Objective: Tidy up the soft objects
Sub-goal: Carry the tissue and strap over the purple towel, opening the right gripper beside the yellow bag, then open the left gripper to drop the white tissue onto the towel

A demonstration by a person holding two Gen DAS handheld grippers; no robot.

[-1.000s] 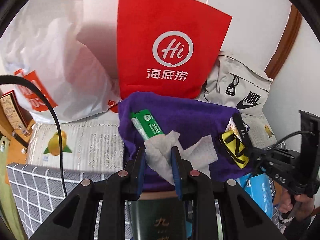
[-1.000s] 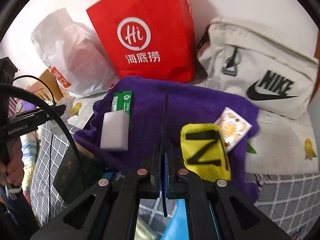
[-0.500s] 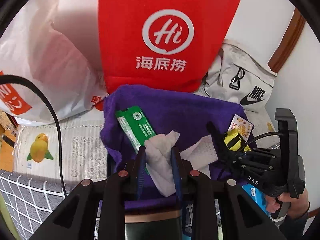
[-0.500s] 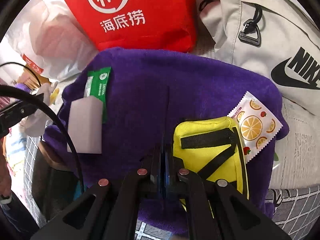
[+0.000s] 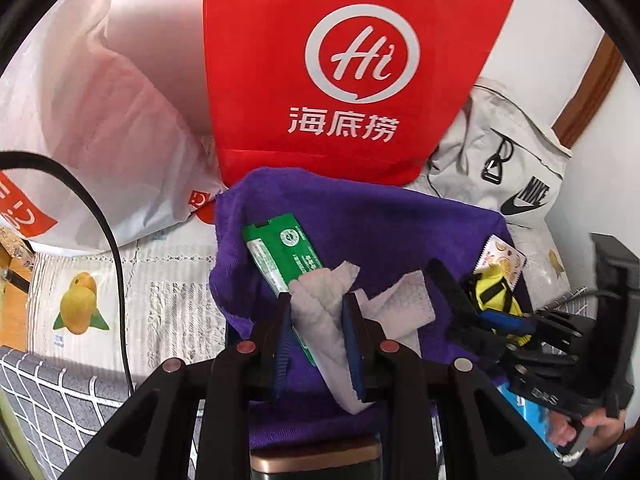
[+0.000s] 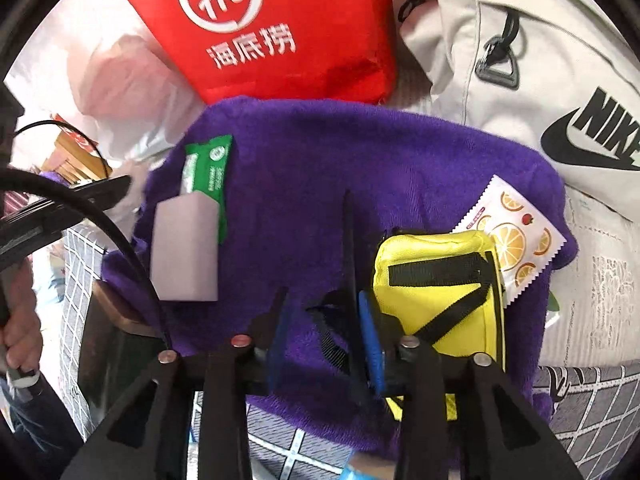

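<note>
The left gripper point(image 5: 318, 308) points steeply down over the purple towel point(image 5: 360, 224), its blue pads clamped on a crumpled white tissue point(image 5: 320, 300) that bulges up between them and trails down past the fingers. Part of the tissue spreads flat to the right of the jaws, on the towel. Just behind the tissue lies a green packet point(image 5: 280, 252), slanted, its lower end hidden under the paper.

The right gripper point(image 6: 320, 312) also tilts steeply down above the same towel point(image 6: 320, 152); its jaws are opening, and only a thin black strap point(image 6: 348, 240) stands in the gap, with no pad visibly pressing on it. The right finger sits just beside the left edge of a yellow pouch point(image 6: 440, 280) with black webbing, which lies on the towel. An orange-printed sachet point(image 6: 516, 236) is tucked partly under the pouch's far right corner. On the left side of the towel a pale foam block point(image 6: 186, 248) overlaps the green packet.

A hand point(image 5: 592, 428) grips the right tool's handle at the lower right of the left view; the other hand point(image 6: 20, 336) shows at the left edge of the right view.

Beyond the towel stand a red paper bag point(image 5: 340, 60), a white plastic bag point(image 5: 100, 120) and a grey Nike bag point(image 6: 540, 80).
</note>
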